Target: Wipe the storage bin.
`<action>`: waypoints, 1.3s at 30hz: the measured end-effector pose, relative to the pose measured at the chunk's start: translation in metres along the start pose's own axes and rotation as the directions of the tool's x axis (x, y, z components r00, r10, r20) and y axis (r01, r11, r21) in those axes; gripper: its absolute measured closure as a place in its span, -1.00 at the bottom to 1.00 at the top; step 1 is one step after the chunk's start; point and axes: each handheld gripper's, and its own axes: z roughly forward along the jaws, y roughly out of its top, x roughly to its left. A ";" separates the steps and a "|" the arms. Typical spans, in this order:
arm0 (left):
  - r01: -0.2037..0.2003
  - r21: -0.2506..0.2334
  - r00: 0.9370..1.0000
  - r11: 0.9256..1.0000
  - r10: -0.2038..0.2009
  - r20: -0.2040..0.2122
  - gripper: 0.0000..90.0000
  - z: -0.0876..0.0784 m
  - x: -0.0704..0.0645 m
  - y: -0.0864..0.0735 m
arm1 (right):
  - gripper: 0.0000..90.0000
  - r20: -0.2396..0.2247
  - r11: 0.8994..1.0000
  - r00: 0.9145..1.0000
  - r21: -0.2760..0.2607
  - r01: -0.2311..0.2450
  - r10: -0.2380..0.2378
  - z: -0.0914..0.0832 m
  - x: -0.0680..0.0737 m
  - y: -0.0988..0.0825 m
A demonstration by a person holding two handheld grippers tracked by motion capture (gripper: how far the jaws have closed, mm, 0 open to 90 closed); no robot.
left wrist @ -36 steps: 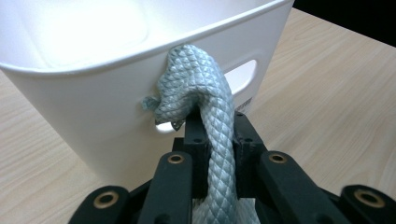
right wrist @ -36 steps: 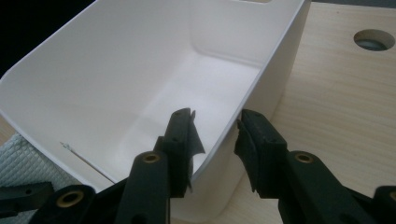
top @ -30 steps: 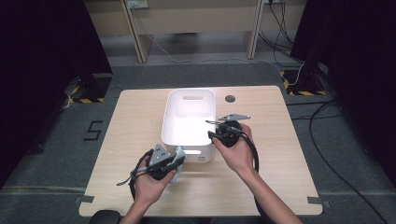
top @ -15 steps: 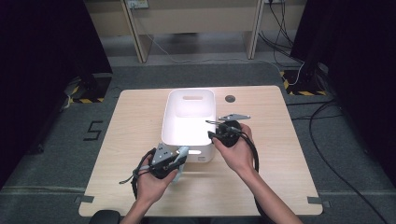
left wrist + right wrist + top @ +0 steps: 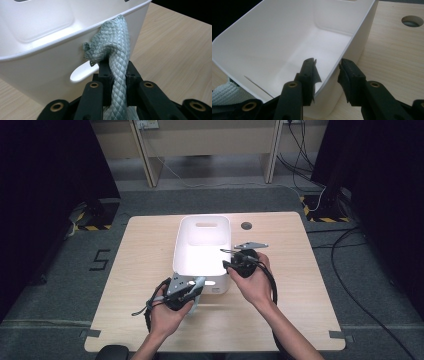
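A pale green-grey cloth (image 5: 116,60) with a scaly, quilted weave is pinched between the jaws of the left gripper (image 5: 116,75). It runs as a narrow bunched band straight up out of the jaws, its long axis in line with them, and its free end folds over against the near wall of the white plastic bin (image 5: 45,62), reaching just up to the rim beside the slot handle. In the right gripper view a corner of the same cloth (image 5: 225,93) shows at the bin's near outer corner. From the high view the left gripper (image 5: 192,290) sits at the front left corner of the bin (image 5: 202,227), the cloth hanging as a small pale strip at its tip; whether the cloth's end lies on the rim or only leans on the wall is hard to tell.

The right gripper (image 5: 327,72) straddles the bin's right side wall, one jaw inside, one outside, standing wide with a gap to each face, so it does not seem to clamp. In the high view it (image 5: 235,262) rests over that wall.

The bin stands lengthwise on a light wooden table (image 5: 305,270), with a round cable hole (image 5: 246,225) just beyond its far right corner.
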 end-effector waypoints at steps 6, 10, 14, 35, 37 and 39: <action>0.011 0.004 1.000 1.000 -0.011 -0.006 0.76 0.002 0.001 -0.002 | 0.45 0.000 1.000 1.000 0.000 -0.001 0.001 0.000 0.000 0.000; 0.016 0.012 1.000 1.000 -0.016 -0.007 0.76 0.006 0.001 -0.005 | 0.45 -0.001 1.000 1.000 0.000 -0.002 0.002 0.000 0.000 0.000; 0.017 0.019 1.000 1.000 -0.017 -0.007 0.76 0.009 0.001 -0.008 | 0.44 -0.002 1.000 1.000 0.001 -0.002 0.002 0.000 0.000 0.000; 0.030 0.037 0.999 0.999 -0.030 -0.017 0.76 0.021 0.000 -0.021 | 0.44 -0.003 1.000 1.000 0.000 -0.004 0.004 0.000 0.000 0.000; 0.032 0.038 0.999 0.999 -0.031 -0.017 0.76 0.023 0.000 -0.022 | 0.44 -0.003 1.000 1.000 -0.001 -0.003 0.003 0.000 0.000 0.000; 0.031 0.041 0.999 0.999 -0.030 -0.019 0.76 0.024 0.000 -0.023 | 0.44 -0.003 1.000 1.000 -0.001 -0.003 0.003 0.000 0.000 0.000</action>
